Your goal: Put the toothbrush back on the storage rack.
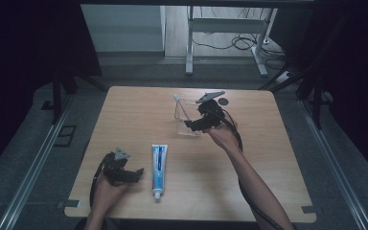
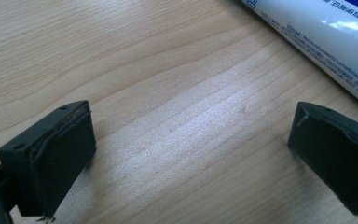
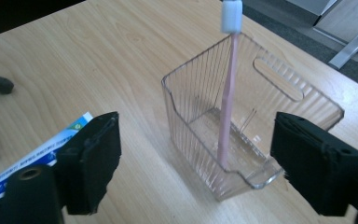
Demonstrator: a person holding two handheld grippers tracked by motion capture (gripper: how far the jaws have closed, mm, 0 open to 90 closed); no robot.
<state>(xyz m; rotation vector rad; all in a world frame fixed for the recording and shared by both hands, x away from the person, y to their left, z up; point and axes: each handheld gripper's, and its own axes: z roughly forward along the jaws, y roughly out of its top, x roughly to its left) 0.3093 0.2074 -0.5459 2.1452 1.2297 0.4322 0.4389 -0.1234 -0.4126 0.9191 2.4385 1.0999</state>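
Wooden tabletop [image 1: 249,172]: both your tongs gape wide, empty; left tongs [image 1: 135,174] beside soft, light toothpaste tube [image 1: 159,167], best gripped mid-body.

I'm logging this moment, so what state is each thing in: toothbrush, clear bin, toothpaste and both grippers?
Toothbrush: standing in the bin, leaning on its wall, capped head up.
Clear bin: upright on the table.
Toothpaste tube: lying flat, cap on, toward the person.
Left gripper: open, holding nothing.
Right gripper: open, holding nothing, near the bin.
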